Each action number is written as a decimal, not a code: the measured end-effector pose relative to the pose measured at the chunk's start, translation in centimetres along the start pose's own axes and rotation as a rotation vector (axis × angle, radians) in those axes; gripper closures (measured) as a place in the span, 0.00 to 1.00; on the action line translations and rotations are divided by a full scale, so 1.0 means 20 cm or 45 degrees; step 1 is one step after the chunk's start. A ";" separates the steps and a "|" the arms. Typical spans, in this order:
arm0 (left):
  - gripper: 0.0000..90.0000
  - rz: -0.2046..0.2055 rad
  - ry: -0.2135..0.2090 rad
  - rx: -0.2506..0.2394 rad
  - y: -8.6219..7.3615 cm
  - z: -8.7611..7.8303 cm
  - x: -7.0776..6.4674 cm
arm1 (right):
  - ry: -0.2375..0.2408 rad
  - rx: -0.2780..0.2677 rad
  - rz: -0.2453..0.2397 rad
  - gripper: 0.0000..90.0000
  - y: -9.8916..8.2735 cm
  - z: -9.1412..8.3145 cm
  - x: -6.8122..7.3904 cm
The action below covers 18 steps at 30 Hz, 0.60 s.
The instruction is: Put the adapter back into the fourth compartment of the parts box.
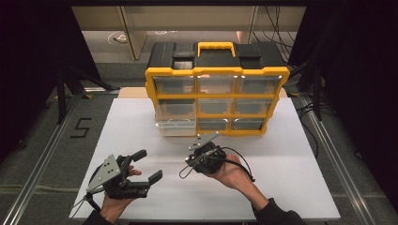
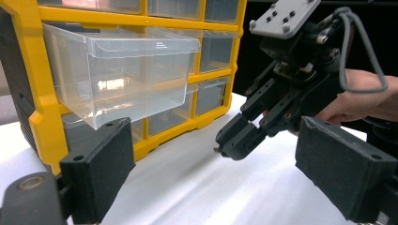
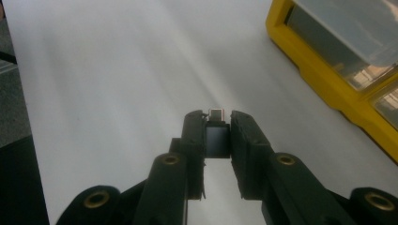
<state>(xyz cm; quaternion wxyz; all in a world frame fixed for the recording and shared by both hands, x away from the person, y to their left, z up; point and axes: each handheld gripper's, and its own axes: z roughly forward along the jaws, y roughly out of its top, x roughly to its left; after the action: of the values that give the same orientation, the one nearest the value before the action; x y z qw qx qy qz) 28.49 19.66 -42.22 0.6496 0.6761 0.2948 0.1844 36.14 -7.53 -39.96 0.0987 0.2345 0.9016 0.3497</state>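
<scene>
Holding a small dark block with a metal tip (image 3: 217,123) pinched end-out, the right tongs (image 1: 184,170) sit mid-table, the pulled-out clear drawer (image 1: 177,125) on the organizer's (image 1: 216,72) left column lying beyond toward the far edge; left tongs (image 1: 149,165) gape wide near the table's near-left corner.

Left gripper (image 1: 145,165): matte black plastic body wearing grey three-cornered plate with small holes, thin grey cable trailing off; wide rectangular pads (image 2: 104,161) showing rough black foam.

Right gripper (image 1: 184,172): black linkage arms carrying brass-ringed pivot screws, grey drilled plate topping it, black cable looping. Dark sleeve covering right forearm (image 1: 277,216).
</scene>
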 end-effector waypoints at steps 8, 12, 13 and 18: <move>0.13 0.000 0.001 0.002 0.00 0.00 0.00 | -0.006 -0.037 0.005 0.85 0.02 -0.05 0.00; 0.13 0.000 0.001 0.002 0.00 0.00 0.00 | -0.010 -0.057 0.009 0.85 0.03 -0.08 0.00; 0.13 0.001 0.002 0.003 0.00 0.00 0.00 | -0.010 -0.073 0.002 0.85 0.03 -0.09 0.00; 0.13 0.001 0.002 0.004 0.00 0.00 0.00 | -0.011 -0.102 -0.002 0.85 0.04 -0.11 -0.01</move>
<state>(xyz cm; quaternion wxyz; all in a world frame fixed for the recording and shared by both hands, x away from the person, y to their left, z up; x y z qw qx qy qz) 28.51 19.67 -42.23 0.6483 0.6770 0.2954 0.1846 35.78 -8.39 -37.75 0.1123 0.2313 0.8867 0.3843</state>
